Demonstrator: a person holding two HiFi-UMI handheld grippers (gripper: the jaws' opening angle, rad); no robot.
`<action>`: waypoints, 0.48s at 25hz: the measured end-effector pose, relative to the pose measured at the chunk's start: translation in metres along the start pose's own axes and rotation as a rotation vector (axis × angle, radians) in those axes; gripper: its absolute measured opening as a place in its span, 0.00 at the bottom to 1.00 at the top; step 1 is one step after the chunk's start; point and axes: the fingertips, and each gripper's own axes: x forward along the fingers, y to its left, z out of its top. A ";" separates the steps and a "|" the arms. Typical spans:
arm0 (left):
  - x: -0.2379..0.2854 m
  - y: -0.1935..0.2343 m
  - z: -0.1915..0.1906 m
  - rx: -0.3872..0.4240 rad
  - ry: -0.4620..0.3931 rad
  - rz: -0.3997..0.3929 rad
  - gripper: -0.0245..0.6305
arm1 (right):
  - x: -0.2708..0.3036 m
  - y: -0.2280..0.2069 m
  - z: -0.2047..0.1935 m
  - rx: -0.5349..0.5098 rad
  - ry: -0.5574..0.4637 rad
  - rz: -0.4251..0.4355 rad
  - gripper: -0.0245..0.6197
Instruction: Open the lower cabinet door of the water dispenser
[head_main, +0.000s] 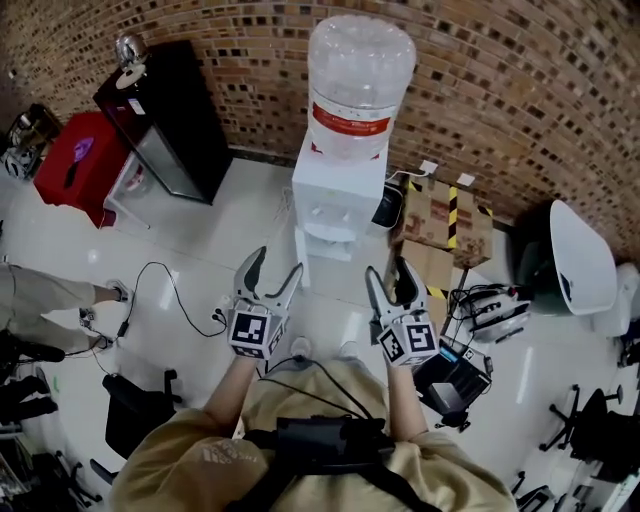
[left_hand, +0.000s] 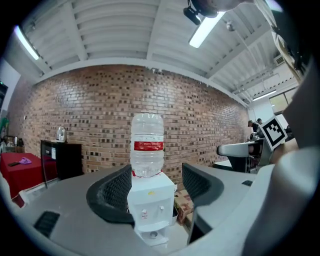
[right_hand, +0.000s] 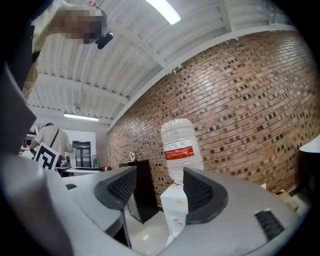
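Observation:
The white water dispenser (head_main: 335, 195) stands against the brick wall with a clear bottle (head_main: 358, 80) on top. Its lower front (head_main: 325, 268) shows only steeply from above, and the door's state is unclear. My left gripper (head_main: 272, 272) is held up just short of the dispenser's left side, open and empty. My right gripper (head_main: 390, 280) is at the dispenser's right, its jaws a little apart with nothing between them. In the left gripper view the dispenser (left_hand: 150, 200) shows between the open jaws. In the right gripper view the dispenser (right_hand: 176, 210) shows far off, its cabinet hidden.
A black cabinet (head_main: 165, 120) and a red table (head_main: 80, 155) stand at the left. Cardboard boxes (head_main: 445, 215) lie right of the dispenser, with a white chair (head_main: 580, 255) beyond. Cables (head_main: 150, 290) trail on the floor, and a person's legs (head_main: 40, 290) show at the far left.

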 end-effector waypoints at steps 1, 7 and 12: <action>0.003 -0.005 0.002 0.007 -0.001 -0.011 0.49 | -0.001 -0.002 0.002 -0.004 -0.006 -0.010 0.54; 0.017 -0.019 0.011 0.019 -0.026 -0.020 0.49 | 0.003 -0.018 0.018 -0.062 -0.044 -0.081 0.76; 0.029 -0.022 0.020 0.025 -0.035 -0.021 0.49 | 0.007 -0.037 0.040 -0.095 -0.079 -0.111 0.76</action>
